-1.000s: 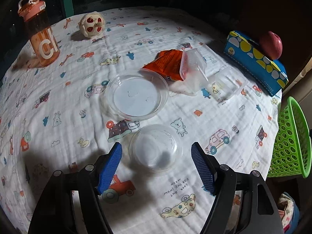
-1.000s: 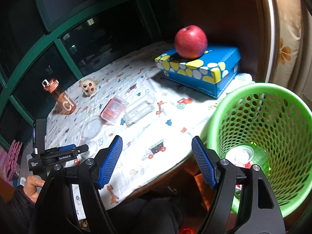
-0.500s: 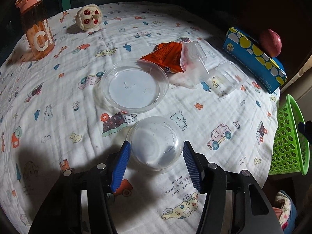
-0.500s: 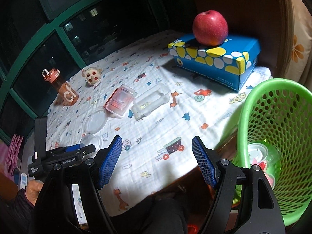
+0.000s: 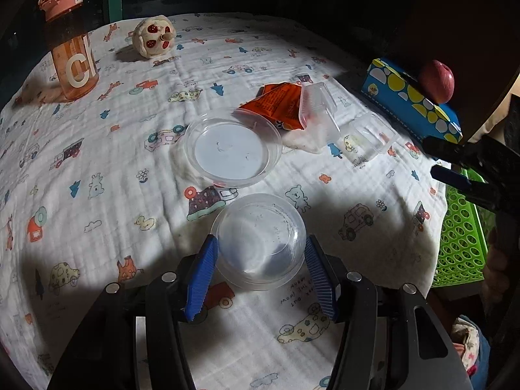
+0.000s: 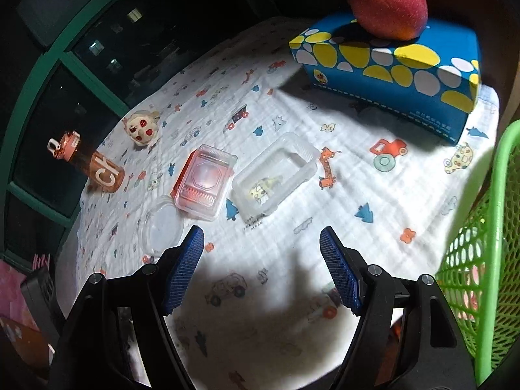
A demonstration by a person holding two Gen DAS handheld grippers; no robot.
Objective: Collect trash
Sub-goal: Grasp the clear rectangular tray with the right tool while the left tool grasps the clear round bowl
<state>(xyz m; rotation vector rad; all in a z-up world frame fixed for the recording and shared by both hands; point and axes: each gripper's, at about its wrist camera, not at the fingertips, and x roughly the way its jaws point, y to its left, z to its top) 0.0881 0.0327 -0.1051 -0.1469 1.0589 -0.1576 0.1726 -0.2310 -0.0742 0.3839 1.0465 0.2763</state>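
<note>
clear plastic cup [image 5: 260, 243] now between narrowed left hand-held gripper [image 5: 259, 271] pads

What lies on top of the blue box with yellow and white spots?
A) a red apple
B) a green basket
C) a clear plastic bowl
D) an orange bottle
A: the red apple rests on the blue box; the other things stand elsewhere.

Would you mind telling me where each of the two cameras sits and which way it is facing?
Left wrist: on the left gripper, angled down at the table; its pads press the clear round cup; the right gripper shows at the right edge.
Right wrist: on the right gripper, open and empty, facing the clear rectangular tray.
Shared: apple on blue box, orange bottle, green basket.
</note>
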